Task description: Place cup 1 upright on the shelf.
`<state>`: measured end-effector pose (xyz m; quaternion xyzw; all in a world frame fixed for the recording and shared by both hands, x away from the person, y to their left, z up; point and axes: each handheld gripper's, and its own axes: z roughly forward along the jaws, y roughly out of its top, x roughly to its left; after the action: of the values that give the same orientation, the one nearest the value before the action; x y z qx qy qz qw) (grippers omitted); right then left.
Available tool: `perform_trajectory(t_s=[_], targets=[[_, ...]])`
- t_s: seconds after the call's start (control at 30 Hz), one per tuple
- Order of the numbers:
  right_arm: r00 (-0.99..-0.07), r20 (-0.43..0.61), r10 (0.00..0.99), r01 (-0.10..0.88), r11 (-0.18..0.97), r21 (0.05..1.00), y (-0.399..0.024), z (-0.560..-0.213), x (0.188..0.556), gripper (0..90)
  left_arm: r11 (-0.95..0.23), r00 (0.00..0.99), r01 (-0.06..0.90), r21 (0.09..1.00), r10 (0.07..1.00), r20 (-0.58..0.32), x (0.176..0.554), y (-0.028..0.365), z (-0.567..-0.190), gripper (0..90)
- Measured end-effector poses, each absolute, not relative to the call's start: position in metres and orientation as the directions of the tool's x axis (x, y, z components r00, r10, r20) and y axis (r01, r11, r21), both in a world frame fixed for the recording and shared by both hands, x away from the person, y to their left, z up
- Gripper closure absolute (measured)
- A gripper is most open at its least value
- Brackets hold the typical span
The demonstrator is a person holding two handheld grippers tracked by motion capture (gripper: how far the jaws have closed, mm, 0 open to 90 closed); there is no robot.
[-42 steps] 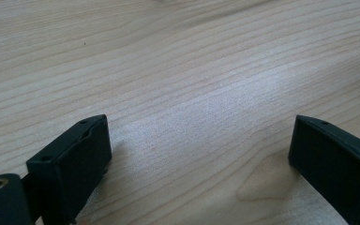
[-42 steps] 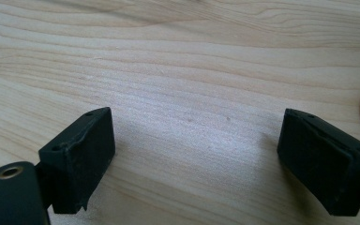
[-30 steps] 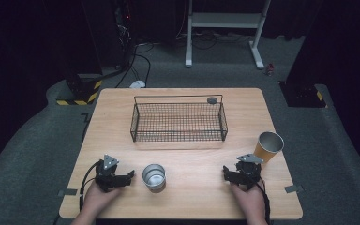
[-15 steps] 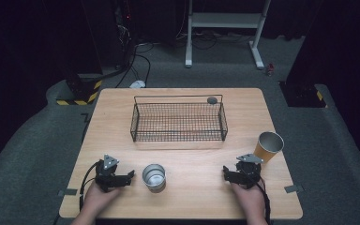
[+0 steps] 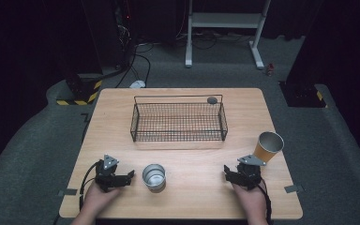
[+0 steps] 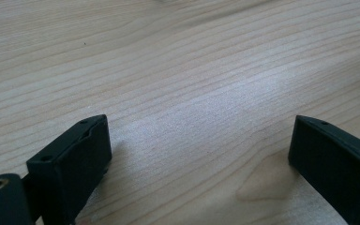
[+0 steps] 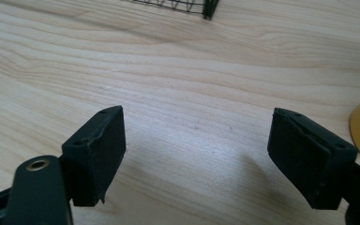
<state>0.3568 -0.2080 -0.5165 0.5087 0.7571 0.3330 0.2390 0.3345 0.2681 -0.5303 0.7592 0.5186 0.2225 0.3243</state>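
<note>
Basket (image 5: 178, 121) is taken as landmark; steel cup (image 5: 154, 176) is set just in front of it, left gripper (image 5: 130, 176) beside it, spread, empty; right gripper (image 5: 226, 171), near orange cup (image 5: 267, 146), has just been closing, empty, still spread.

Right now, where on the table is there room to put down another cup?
Bare wood lies between the metal cup and the right gripper, and left of the wire basket up to the table edge. It is tighter at the right edge, where the paper cup stands close to that gripper.
</note>
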Motion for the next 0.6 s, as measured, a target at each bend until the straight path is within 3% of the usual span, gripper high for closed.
perform_trajectory(t_s=[0.6], targets=[[-0.371,-0.034,0.928,0.53,0.242,0.813,-0.214,-0.506,0.345,22.8,-0.253,0.364,0.644,0.722,0.931,0.002,0.335,0.268,-0.53,6.5]])
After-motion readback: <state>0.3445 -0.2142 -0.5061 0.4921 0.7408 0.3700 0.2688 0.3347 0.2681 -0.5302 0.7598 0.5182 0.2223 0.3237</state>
